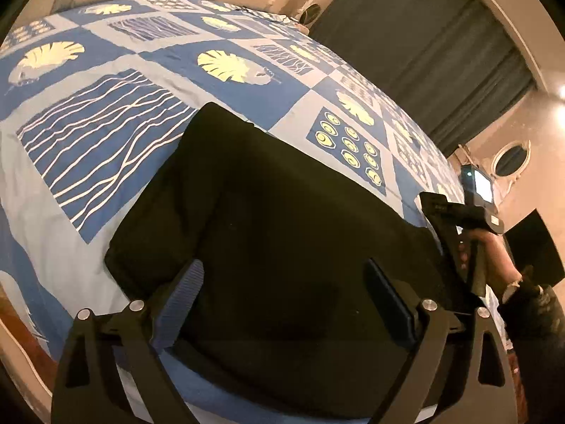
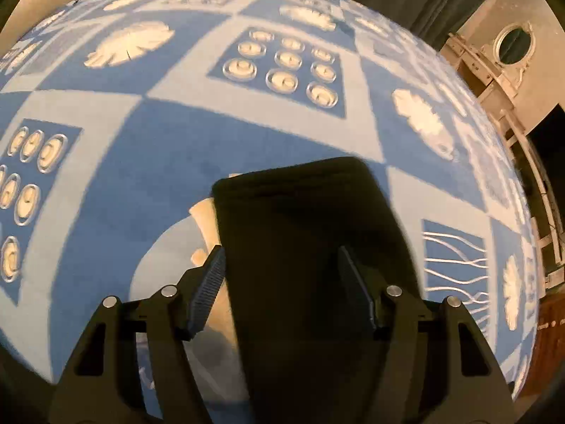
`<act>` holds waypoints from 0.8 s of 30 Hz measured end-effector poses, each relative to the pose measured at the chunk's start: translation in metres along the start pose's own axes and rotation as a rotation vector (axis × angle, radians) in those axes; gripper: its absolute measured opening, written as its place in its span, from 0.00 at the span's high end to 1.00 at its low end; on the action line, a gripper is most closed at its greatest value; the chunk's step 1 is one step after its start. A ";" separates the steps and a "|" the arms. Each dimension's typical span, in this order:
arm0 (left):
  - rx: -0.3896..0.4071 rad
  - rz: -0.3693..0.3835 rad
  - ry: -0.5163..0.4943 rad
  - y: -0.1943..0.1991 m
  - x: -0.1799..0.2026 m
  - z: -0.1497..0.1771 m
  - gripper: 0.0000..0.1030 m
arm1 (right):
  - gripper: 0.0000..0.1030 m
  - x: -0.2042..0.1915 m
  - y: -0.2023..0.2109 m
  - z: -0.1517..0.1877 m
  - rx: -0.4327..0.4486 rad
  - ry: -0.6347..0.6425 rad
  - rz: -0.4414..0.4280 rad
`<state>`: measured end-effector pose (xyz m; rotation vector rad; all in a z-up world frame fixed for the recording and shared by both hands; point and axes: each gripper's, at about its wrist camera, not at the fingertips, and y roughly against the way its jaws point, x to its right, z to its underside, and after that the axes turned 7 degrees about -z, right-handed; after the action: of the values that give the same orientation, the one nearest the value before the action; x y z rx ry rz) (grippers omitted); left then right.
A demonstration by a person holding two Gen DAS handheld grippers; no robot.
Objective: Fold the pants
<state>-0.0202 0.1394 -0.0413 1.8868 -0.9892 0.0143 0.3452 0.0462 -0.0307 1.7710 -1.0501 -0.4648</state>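
My left gripper point(image 1: 282, 304) and right gripper point(image 2: 280, 286) both hang spread over the pants point(image 1: 268, 219), soft, limp, light cloth best pinched at its far corners, mid-frame.

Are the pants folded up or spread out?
Folded, it seems: the pants lie on the bed as a compact black block with layered edges, no separate legs showing.
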 end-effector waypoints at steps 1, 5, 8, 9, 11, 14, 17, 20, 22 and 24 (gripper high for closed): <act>-0.005 -0.006 0.005 -0.001 0.000 -0.001 0.11 | 0.57 0.004 0.001 0.000 0.002 -0.016 -0.018; -0.008 -0.022 0.043 -0.002 0.002 -0.004 0.11 | 0.90 0.035 0.046 0.010 0.092 -0.063 -0.093; -0.014 -0.037 0.058 -0.001 0.004 -0.006 0.11 | 0.90 0.083 0.098 0.029 0.196 -0.129 -0.125; -0.017 -0.041 0.061 -0.002 0.005 -0.006 0.11 | 0.90 0.099 0.112 0.036 0.221 -0.159 -0.140; -0.029 -0.054 0.068 -0.002 0.008 -0.007 0.11 | 0.90 0.141 0.144 0.057 0.273 -0.237 -0.168; -0.054 -0.048 0.107 0.001 0.014 -0.006 0.11 | 0.90 0.222 0.192 0.107 0.357 -0.380 -0.184; -0.063 -0.031 0.126 0.007 0.028 0.000 0.11 | 0.90 0.286 0.224 0.161 0.414 -0.493 -0.173; -0.072 -0.006 0.079 0.011 0.054 0.008 0.11 | 0.90 0.332 0.240 0.216 0.433 -0.562 -0.128; -0.077 0.012 0.043 0.014 0.074 0.016 0.11 | 0.90 0.354 0.238 0.246 0.426 -0.608 -0.141; -0.088 0.041 0.028 0.015 0.090 0.023 0.11 | 0.91 0.377 0.227 0.285 0.385 -0.682 -0.194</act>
<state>0.0215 0.0632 -0.0059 1.7813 -0.9937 0.0204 0.2514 -0.4528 0.1005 2.1235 -1.5151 -1.0990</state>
